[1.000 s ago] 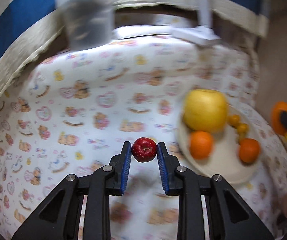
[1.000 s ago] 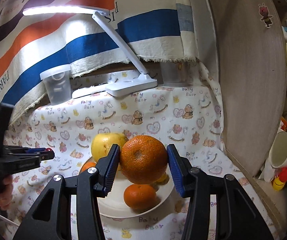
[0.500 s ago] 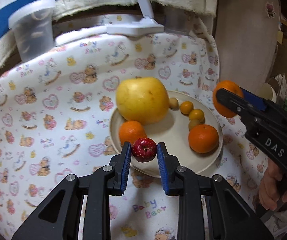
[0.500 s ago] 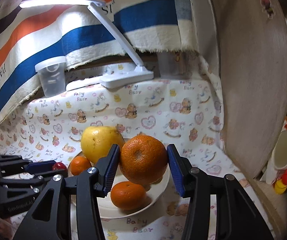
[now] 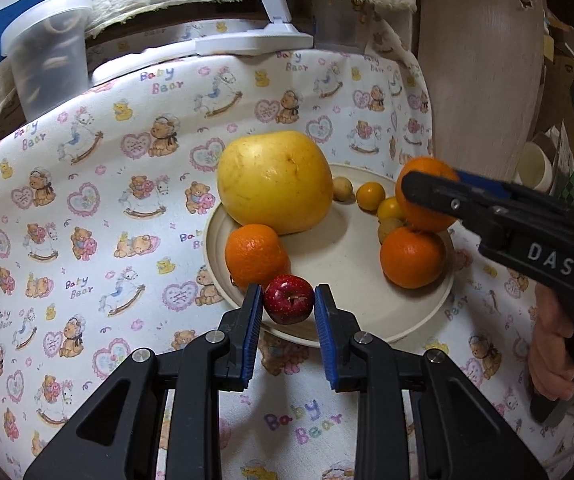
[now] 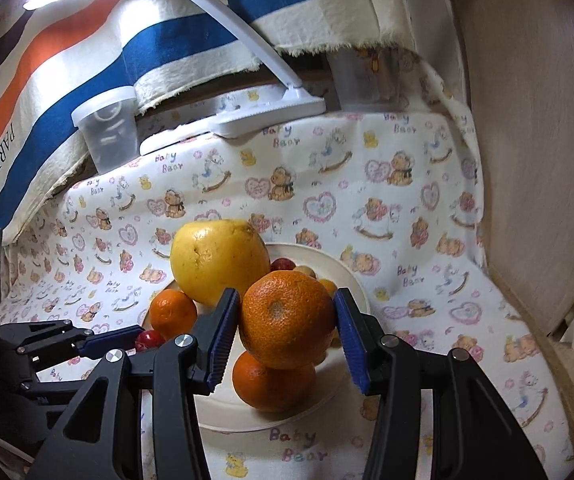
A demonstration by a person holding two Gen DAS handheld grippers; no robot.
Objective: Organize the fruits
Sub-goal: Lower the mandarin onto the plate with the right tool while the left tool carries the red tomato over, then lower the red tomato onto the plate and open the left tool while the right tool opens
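My left gripper [image 5: 289, 308] is shut on a small red apple [image 5: 289, 299], held over the near rim of the cream plate [image 5: 339, 268]. My right gripper [image 6: 287, 320] is shut on a large orange [image 6: 287, 316], held above the plate [image 6: 351, 276] and over another orange [image 6: 271, 384]. In the left wrist view that held orange [image 5: 423, 196] hangs over the plate's right side. On the plate lie a big yellow fruit [image 5: 275, 182], two oranges [image 5: 255, 256] [image 5: 413, 256] and several small yellow fruits [image 5: 371, 196].
A patterned cloth [image 5: 107, 208] covers the table. At the back stand a clear plastic tub [image 5: 47, 52], a white desk lamp base [image 5: 251, 42] and a second container [image 6: 367, 80]. A wooden panel [image 6: 527, 140] walls the right side. A hand [image 5: 555, 360] grips the right tool.
My left gripper swung right with the apple, from over the bare cloth to the plate's near rim. My right gripper sank with the orange toward the plate.
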